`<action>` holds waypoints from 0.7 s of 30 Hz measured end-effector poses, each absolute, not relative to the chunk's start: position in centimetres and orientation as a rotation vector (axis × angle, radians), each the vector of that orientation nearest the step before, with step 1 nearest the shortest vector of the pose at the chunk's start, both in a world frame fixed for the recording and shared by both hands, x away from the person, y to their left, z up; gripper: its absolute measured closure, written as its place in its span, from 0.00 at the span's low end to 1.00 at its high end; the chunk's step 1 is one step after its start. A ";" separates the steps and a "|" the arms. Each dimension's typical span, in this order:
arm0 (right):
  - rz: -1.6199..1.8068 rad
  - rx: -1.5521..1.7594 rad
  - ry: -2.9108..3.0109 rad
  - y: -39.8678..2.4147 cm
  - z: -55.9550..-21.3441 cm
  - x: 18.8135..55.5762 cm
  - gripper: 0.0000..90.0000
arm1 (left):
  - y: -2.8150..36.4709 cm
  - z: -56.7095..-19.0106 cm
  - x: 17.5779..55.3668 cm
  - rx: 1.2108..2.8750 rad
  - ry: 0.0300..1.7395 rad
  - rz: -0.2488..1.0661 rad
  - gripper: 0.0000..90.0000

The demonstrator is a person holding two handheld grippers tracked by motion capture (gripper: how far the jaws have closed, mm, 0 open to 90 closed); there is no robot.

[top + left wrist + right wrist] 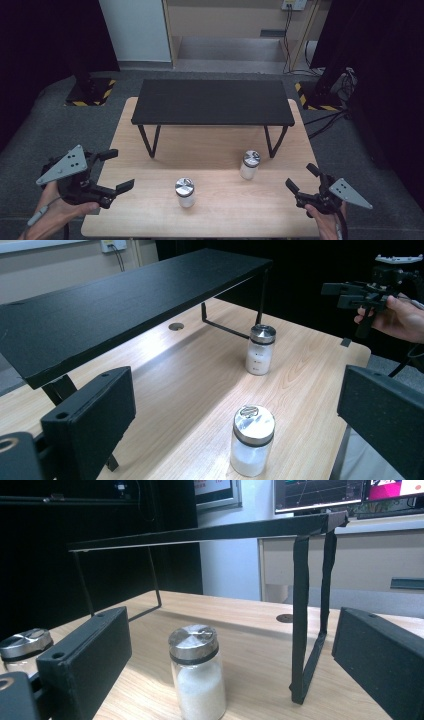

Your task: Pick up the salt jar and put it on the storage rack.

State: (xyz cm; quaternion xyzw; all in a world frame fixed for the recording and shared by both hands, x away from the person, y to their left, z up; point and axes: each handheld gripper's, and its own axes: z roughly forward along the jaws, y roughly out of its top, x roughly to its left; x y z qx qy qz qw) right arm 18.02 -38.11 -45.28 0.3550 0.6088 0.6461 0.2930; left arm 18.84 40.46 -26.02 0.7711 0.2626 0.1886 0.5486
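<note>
Two glass shakers, upright on table, neither held.

Near shaker and far shaker: rigid, smooth, breakable, light; grasp mid-body below the metal cap. Left gripper and right gripper spread wide, empty. Wooden table, level; black shelf behind; dim room.

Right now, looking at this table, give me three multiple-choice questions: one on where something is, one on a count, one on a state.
1. Where does the black shelf stand?
A. On the far half of the table
B. At the near edge
C. On the floor

2. How many jars with metal lids are on the table?
A. One
B. Two
C. Four

3. How are the left gripper jaws?
A. Shut on a jar
B. Open, holding nothing
C. Shut on the shelf

Answers:
1 A: it stands beyond both jars.
2 B: the nearer jar and the farther jar.
3 B: they stand wide apart, with only the table between them.
</note>
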 end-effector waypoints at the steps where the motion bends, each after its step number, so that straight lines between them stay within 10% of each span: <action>1: 1.721 0.946 1.622 -38.1 -45.3 18.0 0.03 | 40.5 -26.0 18.8 1.826 0.622 0.447 0.01; 21: 1.724 0.943 1.627 -38.2 -45.2 18.1 0.04 | 40.6 -26.6 19.9 1.918 0.506 0.437 0.01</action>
